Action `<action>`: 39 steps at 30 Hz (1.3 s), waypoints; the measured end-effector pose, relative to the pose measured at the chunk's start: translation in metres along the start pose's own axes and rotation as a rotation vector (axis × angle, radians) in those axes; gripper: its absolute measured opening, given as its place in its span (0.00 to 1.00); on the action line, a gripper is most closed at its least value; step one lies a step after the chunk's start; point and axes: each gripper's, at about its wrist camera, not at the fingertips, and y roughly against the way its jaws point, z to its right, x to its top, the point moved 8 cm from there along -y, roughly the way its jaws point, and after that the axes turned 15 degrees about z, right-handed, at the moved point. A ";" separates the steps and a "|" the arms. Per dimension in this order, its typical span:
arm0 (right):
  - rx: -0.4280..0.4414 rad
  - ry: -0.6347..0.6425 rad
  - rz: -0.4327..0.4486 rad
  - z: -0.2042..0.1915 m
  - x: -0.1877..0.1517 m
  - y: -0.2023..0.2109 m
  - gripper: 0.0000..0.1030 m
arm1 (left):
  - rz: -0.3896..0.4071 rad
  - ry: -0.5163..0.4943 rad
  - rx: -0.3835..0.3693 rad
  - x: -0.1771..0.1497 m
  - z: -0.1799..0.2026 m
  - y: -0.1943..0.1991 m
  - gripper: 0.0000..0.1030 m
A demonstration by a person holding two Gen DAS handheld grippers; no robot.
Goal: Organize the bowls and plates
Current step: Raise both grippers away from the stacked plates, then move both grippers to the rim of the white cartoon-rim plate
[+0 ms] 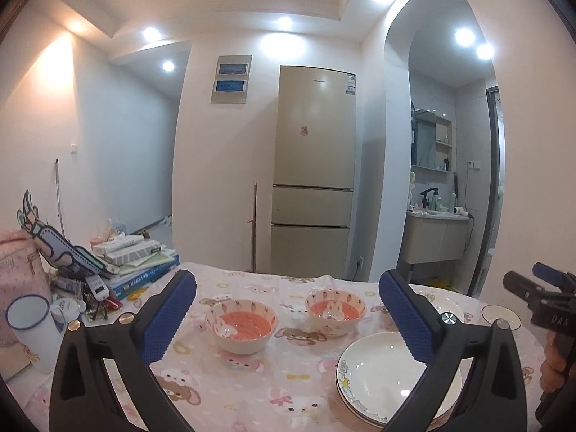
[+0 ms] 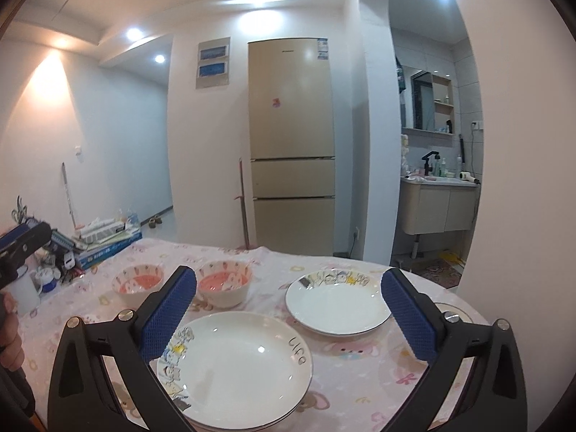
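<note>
Two pink bowls stand side by side on the table: the left bowl [image 1: 242, 325] [image 2: 138, 282] and the right bowl [image 1: 335, 310] [image 2: 224, 280]. A stack of white cartoon plates [image 1: 392, 378] [image 2: 234, 367] lies at the near side. A single white plate [image 2: 338, 302] lies further right. My left gripper [image 1: 288, 309] is open and empty, above the table near the bowls. My right gripper [image 2: 288, 306] is open and empty, above the plates. The right gripper also shows at the right edge of the left wrist view [image 1: 540, 295], and the left gripper at the left edge of the right wrist view [image 2: 21, 244].
The table has a pink cartoon cloth [image 1: 252, 388]. At its left are a white enamel mug [image 1: 32, 327], a pile of books [image 1: 140, 255], a pink bag [image 1: 18, 270] and small clutter. A small saucer [image 1: 500, 316] lies at the right. A fridge [image 1: 313, 165] stands behind.
</note>
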 end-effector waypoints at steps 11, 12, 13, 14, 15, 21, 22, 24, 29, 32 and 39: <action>-0.081 -0.003 0.050 0.046 0.054 -0.017 1.00 | 0.058 0.059 -0.113 0.051 0.068 -0.046 1.00; -0.071 -0.012 0.046 0.049 0.057 -0.021 1.00 | 0.040 0.078 -0.138 0.049 0.075 -0.053 1.00; -0.067 -0.014 0.042 0.052 0.060 -0.025 1.00 | 0.018 0.098 -0.172 0.048 0.084 -0.062 1.00; -0.069 -0.011 0.039 0.055 0.062 -0.029 1.00 | 0.002 0.105 -0.195 0.046 0.093 -0.072 1.00; -0.073 -0.006 0.045 0.058 0.065 -0.035 0.99 | -0.002 0.099 -0.200 0.046 0.101 -0.079 1.00; -0.107 -0.081 0.020 0.092 0.066 -0.074 0.99 | -0.045 0.002 -0.250 0.033 0.153 -0.131 1.00; -0.116 -0.087 0.008 0.099 0.064 -0.082 0.99 | -0.065 -0.014 -0.262 0.028 0.159 -0.140 1.00; -0.140 -0.099 -0.020 0.113 0.063 -0.100 0.99 | -0.107 -0.022 -0.272 0.019 0.167 -0.154 1.00; -0.126 -0.153 -0.172 0.137 0.048 -0.144 0.99 | -0.246 -0.039 -0.266 -0.006 0.189 -0.197 1.00; -0.093 -0.179 -0.297 0.145 0.016 -0.170 0.98 | -0.352 -0.041 -0.288 -0.034 0.201 -0.221 0.91; -0.096 -0.332 -0.548 0.184 -0.087 -0.210 0.89 | -0.575 -0.028 -0.318 -0.115 0.220 -0.267 0.77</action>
